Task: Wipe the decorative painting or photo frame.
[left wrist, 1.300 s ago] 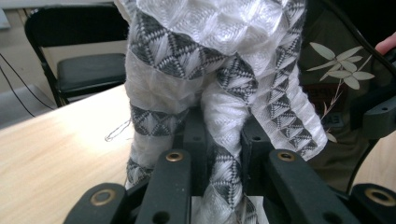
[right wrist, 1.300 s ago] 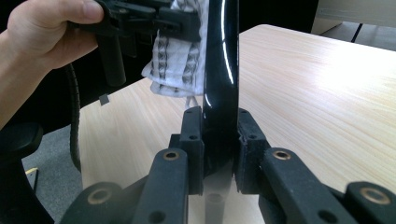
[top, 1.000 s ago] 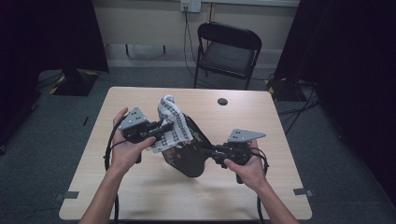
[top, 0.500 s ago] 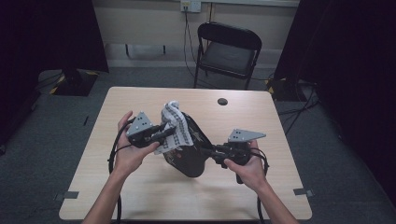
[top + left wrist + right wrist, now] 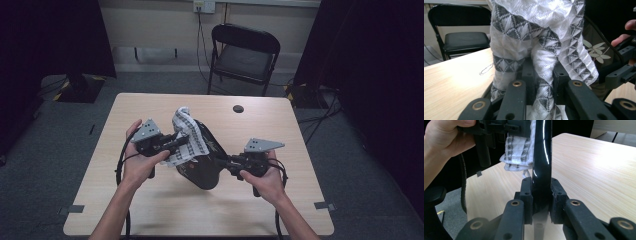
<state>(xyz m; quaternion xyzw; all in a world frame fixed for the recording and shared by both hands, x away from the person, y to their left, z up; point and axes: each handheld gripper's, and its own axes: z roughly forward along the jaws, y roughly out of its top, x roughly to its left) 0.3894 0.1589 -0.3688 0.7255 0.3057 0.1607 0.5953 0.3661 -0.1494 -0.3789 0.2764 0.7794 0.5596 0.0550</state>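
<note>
Left tool (image 5: pixel 541 82) clenched on woven white-grey cloth (image 5: pixel 539 37) | right tool (image 5: pixel 541 195) clenched on glossy black plate (image 5: pixel 541 157) rim | plate face largely hidden by cloth | wood-grain table (image 5: pixel 165 210)

A woven white-and-grey cloth (image 5: pixel 541 37) meets a glossy black plate (image 5: pixel 541 157) over a matt wood-grain table (image 5: pixel 150 210).

Clamped on the edge of a glossy black plate (image 5: pixel 542 157), held upright between the right gripper (image 5: pixel 541 201) pads. Beyond it hung a white-and-grey patterned cloth (image 5: pixel 517 152), gripped by the left gripper (image 5: pixel 499 127) in a hand (image 5: pixel 446 142), over the wooden table (image 5: pixel 586 170).
</note>
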